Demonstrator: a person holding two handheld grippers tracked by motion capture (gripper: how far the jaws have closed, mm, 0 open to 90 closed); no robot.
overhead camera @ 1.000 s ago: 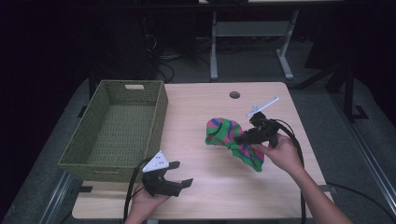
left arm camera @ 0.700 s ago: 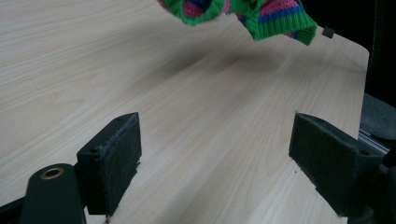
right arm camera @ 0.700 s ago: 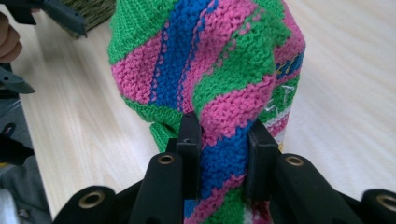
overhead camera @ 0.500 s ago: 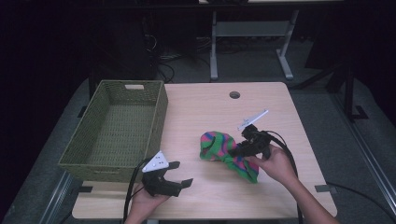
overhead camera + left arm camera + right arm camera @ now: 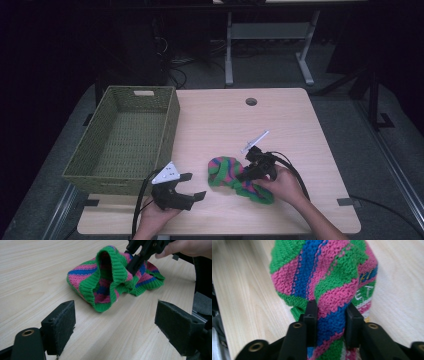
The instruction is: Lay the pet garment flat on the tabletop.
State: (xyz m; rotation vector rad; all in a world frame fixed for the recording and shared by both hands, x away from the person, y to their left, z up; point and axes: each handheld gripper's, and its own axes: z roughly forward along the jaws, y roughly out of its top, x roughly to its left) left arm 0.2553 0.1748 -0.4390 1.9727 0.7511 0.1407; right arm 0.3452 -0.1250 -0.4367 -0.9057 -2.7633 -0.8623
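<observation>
A knitted striped cloth (image 5: 235, 177) in green, pink and blue lies bunched on the wooden table (image 5: 280, 125) near its front edge. My right gripper (image 5: 248, 172) is shut on a fold of the cloth (image 5: 332, 290), pinching it between both jaws. In the left gripper view the cloth (image 5: 110, 277) stands up with an open green ribbed rim, the right gripper (image 5: 136, 261) clamped on its far side. My left gripper (image 5: 192, 187) rests open near the front left, a short way from the cloth, its pads (image 5: 62, 325) wide apart with nothing between them.
A green woven basket (image 5: 125, 137) stands empty on the table's left side. A round cable hole (image 5: 251, 101) sits near the far edge. Cables trail from both grippers toward the front. Dark floor and a metal stand lie beyond the table.
My right gripper has dragged the cloth leftward and toward the front edge, closer to the left gripper. The left gripper has stayed put.
</observation>
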